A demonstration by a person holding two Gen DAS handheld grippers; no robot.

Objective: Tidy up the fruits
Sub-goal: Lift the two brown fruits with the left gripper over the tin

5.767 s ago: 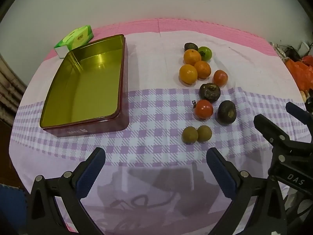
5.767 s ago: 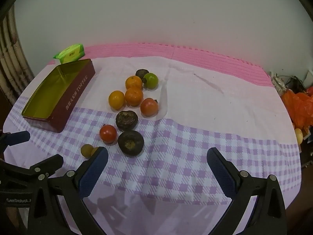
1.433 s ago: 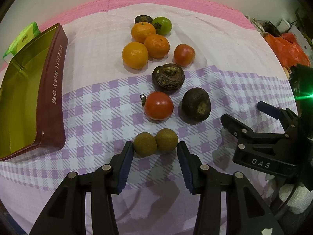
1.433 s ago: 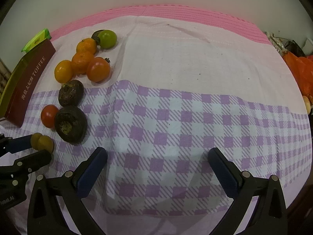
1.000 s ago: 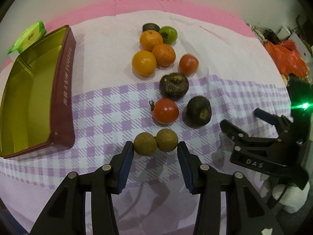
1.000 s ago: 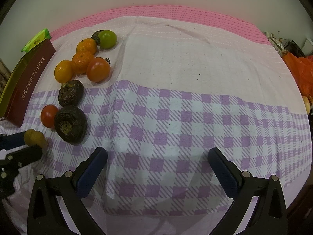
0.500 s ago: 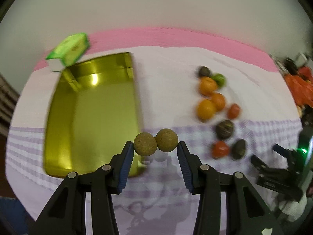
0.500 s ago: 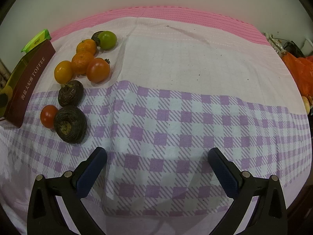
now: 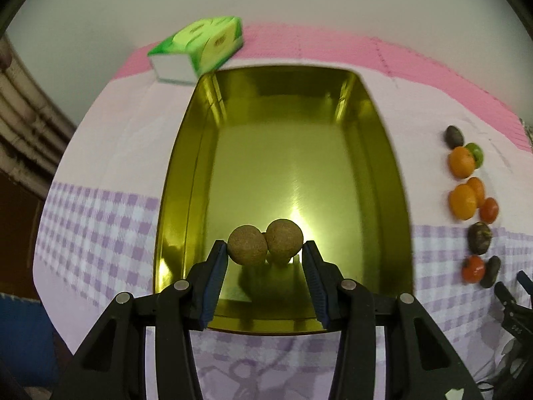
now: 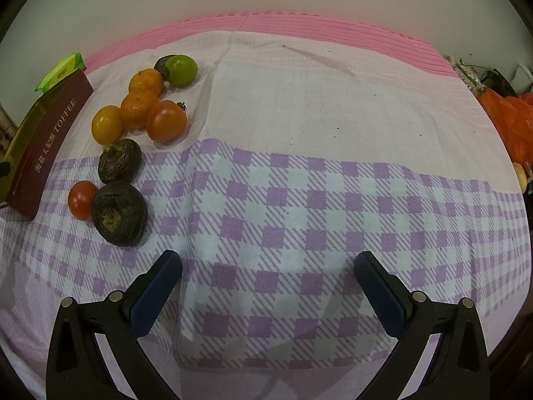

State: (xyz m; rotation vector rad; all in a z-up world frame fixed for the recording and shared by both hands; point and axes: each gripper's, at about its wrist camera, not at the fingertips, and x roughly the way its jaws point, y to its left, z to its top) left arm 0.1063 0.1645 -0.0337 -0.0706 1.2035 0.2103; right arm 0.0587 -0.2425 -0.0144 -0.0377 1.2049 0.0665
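The left claw (image 9: 265, 255) is pinched on two small round brown fruits (image 9: 265, 245), joined side by side, one blue pad against each outer flank. They hang over the near end of the open gold-lined rectangular tin (image 9: 186, 180), above its shiny floor and not yet resting on it, as far as the dim reflection beneath them lets me judge.

They look light and firm, with a dry, matt, rough skin that should give the pads good purchase. The weak point, I'd guess, is the join: squeezed end to end, the pair could buckle or swing if the grip slackens unevenly, so a low, gentle release seems wise; round things will roll on that slick metal.

The right claw (image 10: 268, 278) stands wide and empty above the purple-checked cloth on the counter (image 10: 299, 220). Left of it lie the remaining fruits: orange mandarins (image 10: 140, 106), a green round one (image 10: 181, 70), red tomatoes (image 10: 81, 200), soft and easily bruised, and wrinkled dark purple fruits (image 10: 120, 213), best taken across their widest part. A green tissue pack (image 9: 200, 50) sits behind the tin.
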